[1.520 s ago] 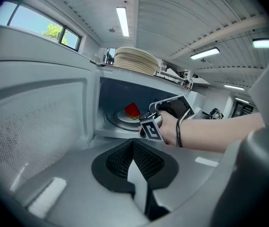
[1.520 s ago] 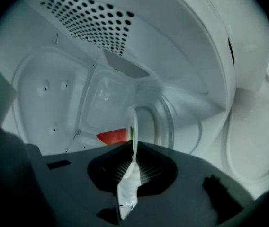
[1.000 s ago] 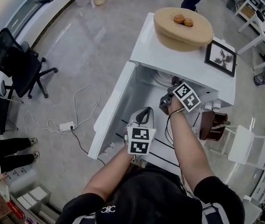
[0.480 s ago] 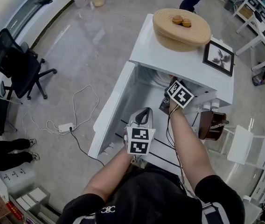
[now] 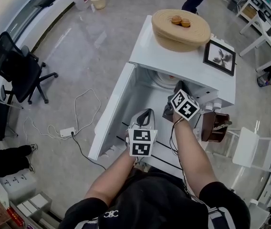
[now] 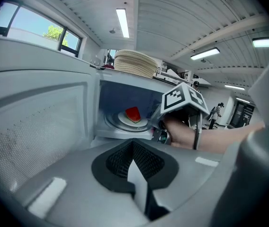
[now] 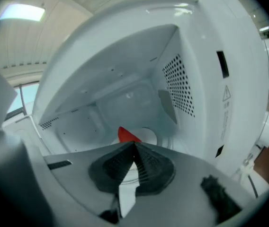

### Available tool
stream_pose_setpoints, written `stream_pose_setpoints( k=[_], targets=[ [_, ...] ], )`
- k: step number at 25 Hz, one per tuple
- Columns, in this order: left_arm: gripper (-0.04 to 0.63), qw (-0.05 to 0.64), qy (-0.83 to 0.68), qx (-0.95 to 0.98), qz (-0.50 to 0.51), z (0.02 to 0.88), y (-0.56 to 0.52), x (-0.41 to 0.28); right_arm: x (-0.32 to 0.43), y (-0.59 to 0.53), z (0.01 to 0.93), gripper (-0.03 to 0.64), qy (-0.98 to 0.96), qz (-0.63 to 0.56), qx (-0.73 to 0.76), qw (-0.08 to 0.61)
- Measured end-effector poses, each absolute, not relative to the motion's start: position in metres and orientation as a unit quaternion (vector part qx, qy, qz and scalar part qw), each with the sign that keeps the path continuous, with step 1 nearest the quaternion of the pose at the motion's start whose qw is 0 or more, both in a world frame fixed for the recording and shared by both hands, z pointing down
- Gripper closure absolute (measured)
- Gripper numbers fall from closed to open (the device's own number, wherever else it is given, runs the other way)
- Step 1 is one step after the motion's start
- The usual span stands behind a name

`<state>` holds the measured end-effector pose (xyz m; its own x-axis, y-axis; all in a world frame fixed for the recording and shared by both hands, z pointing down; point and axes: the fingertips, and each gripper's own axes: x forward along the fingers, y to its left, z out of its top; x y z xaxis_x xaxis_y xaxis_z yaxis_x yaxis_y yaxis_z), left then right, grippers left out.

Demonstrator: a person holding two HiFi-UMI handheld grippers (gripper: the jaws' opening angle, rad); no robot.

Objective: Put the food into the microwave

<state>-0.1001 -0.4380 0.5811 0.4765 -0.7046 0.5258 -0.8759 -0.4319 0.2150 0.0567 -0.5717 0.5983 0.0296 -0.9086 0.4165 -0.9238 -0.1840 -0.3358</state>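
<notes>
Food, a red wedge (image 6: 133, 113) that may be a watermelon slice, lies on the round white plate (image 6: 141, 123) inside the boxy white microwave (image 5: 183, 61), whose door (image 5: 111, 111) stands open. The right gripper (image 7: 133, 148) sits at the microwave's mouth, its jaws just closed together on nothing. The left gripper (image 6: 133, 150) hangs before the microwave, beside the door, its fingers pressed together and empty.

Red food (image 6: 133, 114) sits on a plate (image 6: 123, 119) inside the microwave (image 6: 115, 97).
</notes>
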Motion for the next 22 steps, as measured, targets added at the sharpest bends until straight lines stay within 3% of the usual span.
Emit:
stream_pose_setpoints(
  k=[22],
  targets=[
    [0.588, 0.204, -0.493, 0.832, 0.149, 0.539, -0.425, -0.088, 0.011, -0.467, 0.514, 0.609, -0.756, 0.154, 0.634, 0.05]
  ],
)
